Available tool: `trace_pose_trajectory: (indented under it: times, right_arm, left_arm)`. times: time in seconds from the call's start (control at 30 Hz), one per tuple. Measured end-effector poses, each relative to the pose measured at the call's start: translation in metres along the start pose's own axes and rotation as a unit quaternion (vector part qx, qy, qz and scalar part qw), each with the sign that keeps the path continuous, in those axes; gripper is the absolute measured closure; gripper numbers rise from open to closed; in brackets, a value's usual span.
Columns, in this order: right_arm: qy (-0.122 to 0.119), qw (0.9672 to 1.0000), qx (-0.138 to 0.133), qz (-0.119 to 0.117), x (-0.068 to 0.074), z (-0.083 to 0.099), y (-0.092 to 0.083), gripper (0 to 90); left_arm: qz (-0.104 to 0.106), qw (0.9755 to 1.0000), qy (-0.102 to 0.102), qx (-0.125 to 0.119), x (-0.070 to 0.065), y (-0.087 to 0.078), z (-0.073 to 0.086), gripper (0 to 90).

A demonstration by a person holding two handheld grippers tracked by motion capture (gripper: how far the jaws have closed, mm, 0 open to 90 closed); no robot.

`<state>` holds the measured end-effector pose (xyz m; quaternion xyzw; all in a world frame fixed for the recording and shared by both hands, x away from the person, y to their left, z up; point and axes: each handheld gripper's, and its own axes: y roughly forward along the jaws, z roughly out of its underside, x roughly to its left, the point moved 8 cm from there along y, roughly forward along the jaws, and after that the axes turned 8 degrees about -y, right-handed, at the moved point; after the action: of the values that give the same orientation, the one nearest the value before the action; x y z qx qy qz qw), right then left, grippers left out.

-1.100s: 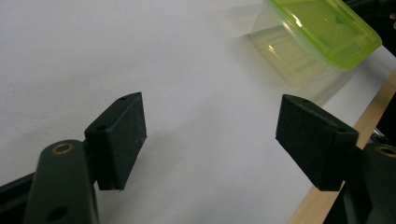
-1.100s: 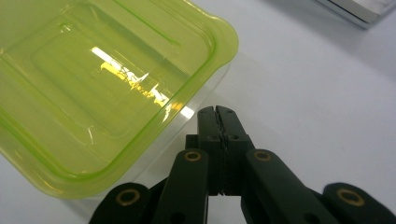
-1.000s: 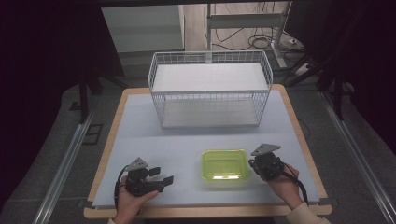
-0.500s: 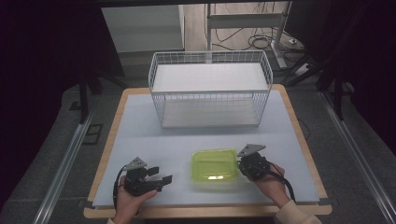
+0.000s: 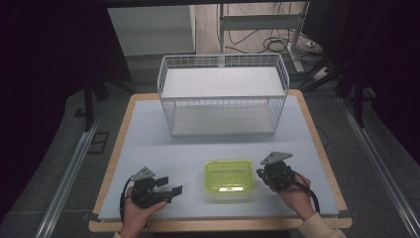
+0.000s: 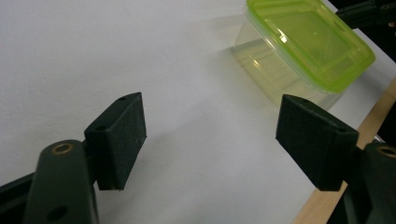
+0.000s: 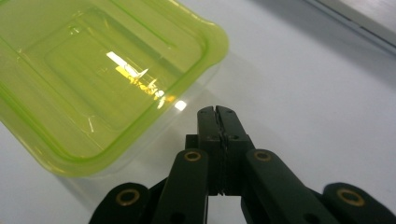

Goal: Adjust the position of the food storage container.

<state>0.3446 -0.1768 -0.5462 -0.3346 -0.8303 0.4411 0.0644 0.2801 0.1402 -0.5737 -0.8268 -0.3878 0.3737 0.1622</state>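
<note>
My right tool (image 7: 215,111), pressed together, sits beside the box (image 5: 229,178) on the pale tabletop (image 5: 148,148); my left tool (image 6: 210,140) is spread.

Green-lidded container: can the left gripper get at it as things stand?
Probably yes. The left gripper has its jaws open and pointing toward the green-lidded container, with bare table between them. The right gripper, jaws shut, sits close at the container's far side, so it shouldn't block that approach.

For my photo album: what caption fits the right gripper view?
Shut right claw beside a clear container with a green lid on the pale table.
</note>
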Motion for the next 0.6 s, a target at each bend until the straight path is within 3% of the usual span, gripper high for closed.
trace_pose_trajectory:
  times: [0.13, 0.33, 0.37, 0.4, 0.43, 0.47, 0.53, 0.6]
  right_arm:
    - [0.013, 0.9998, -0.014, 0.001, -0.006, 0.001, -0.008, 90.0]
    - [0.054, 0.9960, -0.068, -0.019, -0.016, 0.005, -0.031, 85.2]
    - [0.062, 0.9945, -0.079, -0.030, -0.017, 0.006, -0.034, 80.4]
    - [0.078, 0.9917, -0.093, -0.044, -0.017, 0.007, -0.037, 67.3]
    - [0.078, 0.9917, -0.093, -0.044, -0.017, 0.007, -0.037, 67.3]
    - [0.095, 0.9872, -0.110, -0.067, -0.017, 0.007, -0.038, 56.3]
    - [0.099, 0.9856, -0.114, -0.077, -0.017, 0.007, -0.038, 51.8]
    - [0.115, 0.9808, -0.127, -0.092, -0.017, 0.007, -0.039, 41.4]
  left_arm:
    - [0.000, 1.0000, -0.006, -0.007, 0.000, -0.002, -0.002, 24.3]
    - [0.007, 0.9997, -0.018, -0.012, -0.006, -0.007, -0.010, 24.6]
    - [0.009, 0.9997, -0.020, -0.012, -0.007, -0.007, -0.011, 24.8]
    - [0.011, 0.9996, -0.021, -0.012, -0.009, -0.008, -0.012, 25.0]
    - [0.012, 0.9996, -0.023, -0.012, -0.010, -0.008, -0.013, 25.0]
    - [0.016, 0.9995, -0.026, -0.012, -0.013, -0.008, -0.015, 25.1]
    - [0.024, 0.9992, -0.031, -0.009, -0.016, -0.008, -0.017, 25.1]
    - [0.037, 0.9984, -0.041, -0.008, -0.018, -0.008, -0.019, 25.0]
